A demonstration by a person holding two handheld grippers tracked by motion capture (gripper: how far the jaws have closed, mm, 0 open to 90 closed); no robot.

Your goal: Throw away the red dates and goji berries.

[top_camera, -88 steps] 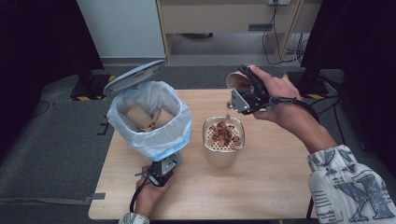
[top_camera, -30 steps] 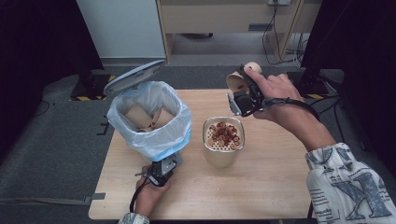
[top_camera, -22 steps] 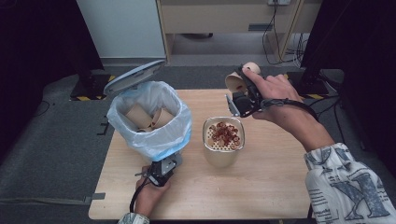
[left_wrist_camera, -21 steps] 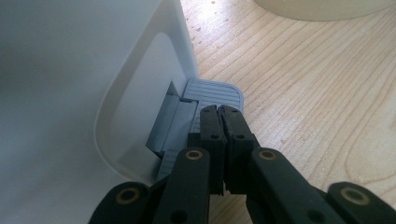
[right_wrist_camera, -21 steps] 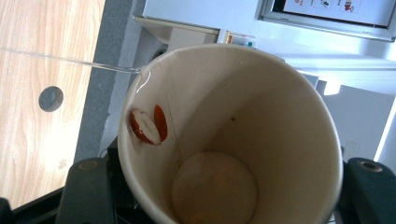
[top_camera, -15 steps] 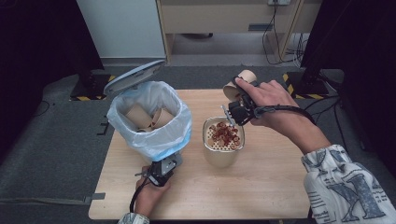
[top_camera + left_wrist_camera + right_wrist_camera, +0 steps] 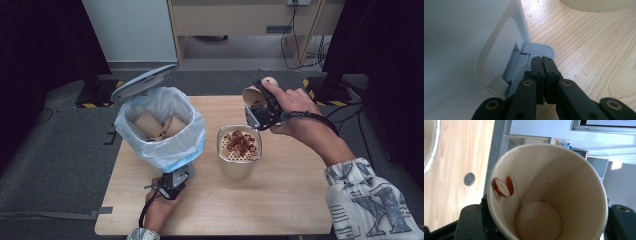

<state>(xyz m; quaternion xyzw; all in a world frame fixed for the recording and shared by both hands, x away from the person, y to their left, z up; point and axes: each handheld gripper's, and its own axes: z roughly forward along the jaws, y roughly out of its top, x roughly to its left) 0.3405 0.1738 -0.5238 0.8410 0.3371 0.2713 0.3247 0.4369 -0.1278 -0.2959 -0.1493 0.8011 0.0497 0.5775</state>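
One paper cup sits clamped in the right gripper, tipped sideways just above the strainer bowl; two red scraps cling inside.

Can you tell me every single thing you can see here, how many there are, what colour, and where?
Table: one, light wood, centre.
Bin: one, white with clear blue-tinted bag, table's left side, grey lid up.
Bin pedal: one, grey, at the bin's foot.
Cups in bin: at least two, tan.
Strainer pot: one, cream, mid-table, red-brown bits on top.
Paper cup: one, tan, tipped above the pot, two red slices stuck inside.
Left gripper: black, shut, on the pedal.
Right gripper: black, shut on the paper cup.
Patterned sleeve: one, white and blue, bottom right.
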